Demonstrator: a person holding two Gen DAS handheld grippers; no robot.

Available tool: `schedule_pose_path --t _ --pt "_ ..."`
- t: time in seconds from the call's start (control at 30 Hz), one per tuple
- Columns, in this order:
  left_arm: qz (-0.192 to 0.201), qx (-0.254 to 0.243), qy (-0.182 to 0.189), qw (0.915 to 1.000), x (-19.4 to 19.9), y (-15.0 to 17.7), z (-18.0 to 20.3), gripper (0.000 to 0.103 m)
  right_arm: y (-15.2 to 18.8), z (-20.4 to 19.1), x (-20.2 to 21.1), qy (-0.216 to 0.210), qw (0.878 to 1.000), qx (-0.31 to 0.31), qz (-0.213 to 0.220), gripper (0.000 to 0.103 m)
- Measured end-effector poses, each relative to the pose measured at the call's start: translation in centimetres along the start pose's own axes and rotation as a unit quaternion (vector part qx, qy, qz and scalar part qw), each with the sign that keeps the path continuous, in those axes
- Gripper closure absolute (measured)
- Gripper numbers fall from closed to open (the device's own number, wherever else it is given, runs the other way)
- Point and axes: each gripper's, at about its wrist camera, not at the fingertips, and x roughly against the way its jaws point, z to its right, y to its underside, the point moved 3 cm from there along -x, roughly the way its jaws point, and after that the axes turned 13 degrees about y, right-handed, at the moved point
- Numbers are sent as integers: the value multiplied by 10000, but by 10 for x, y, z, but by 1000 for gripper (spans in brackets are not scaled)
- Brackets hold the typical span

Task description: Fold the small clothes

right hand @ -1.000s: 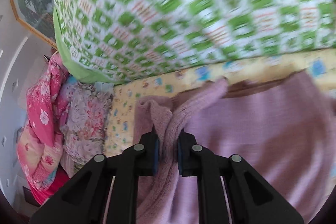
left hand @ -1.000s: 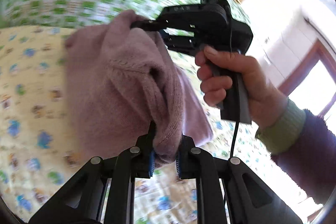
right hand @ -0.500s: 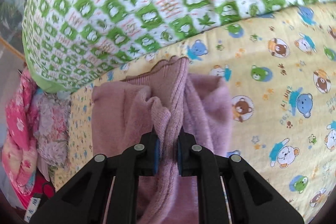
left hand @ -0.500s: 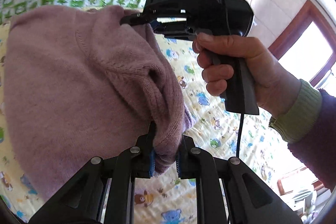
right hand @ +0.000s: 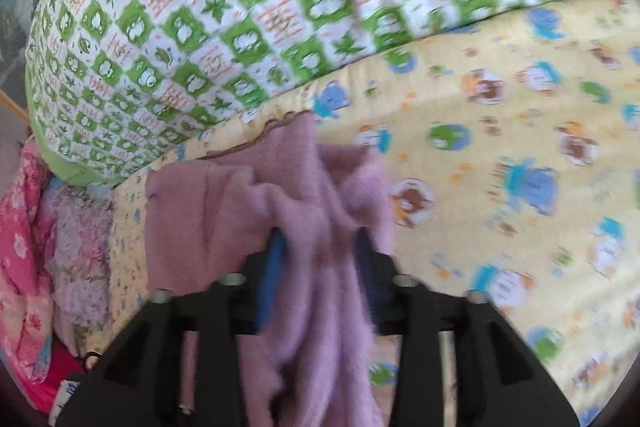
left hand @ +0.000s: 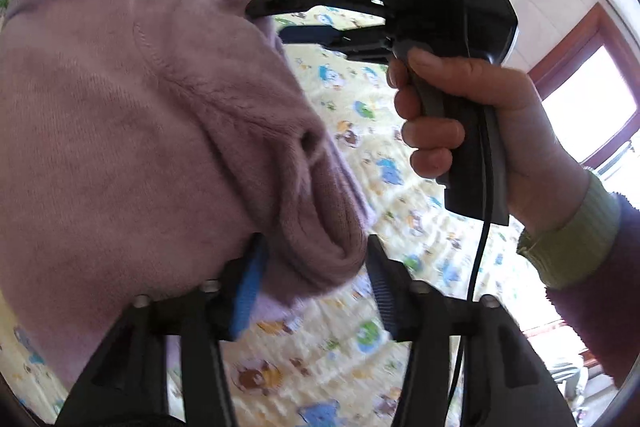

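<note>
Left wrist view: left gripper (left hand: 316, 279) and right gripper (right hand: 318, 267) are opening, releasing the pink sweater (left hand: 132, 131) lying loose between their jaws; next, withdraw both.

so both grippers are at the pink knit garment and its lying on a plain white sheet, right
Not quite: the sheet is not plain white. It is yellow with cartoon animal prints, as the right wrist view shows. The rest holds: the left gripper and the right gripper are both at the pink knit garment, jaws opening around its folds.
</note>
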Motion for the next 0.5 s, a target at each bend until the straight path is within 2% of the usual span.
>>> schedule_pose_path --t 0.2,0.4,0.5 --pt "-5 29 22 10000 28 16 5 48 36 5 44 -124 9996 -97 216 51" --pt "394 428 -403 9975 89 40 -24 44 85 -15 67 -505 9987 -55 97 51" --pt "632 841 -713 9919 116 44 -54 41 102 -34 62 -460 9988 157 -67 51"
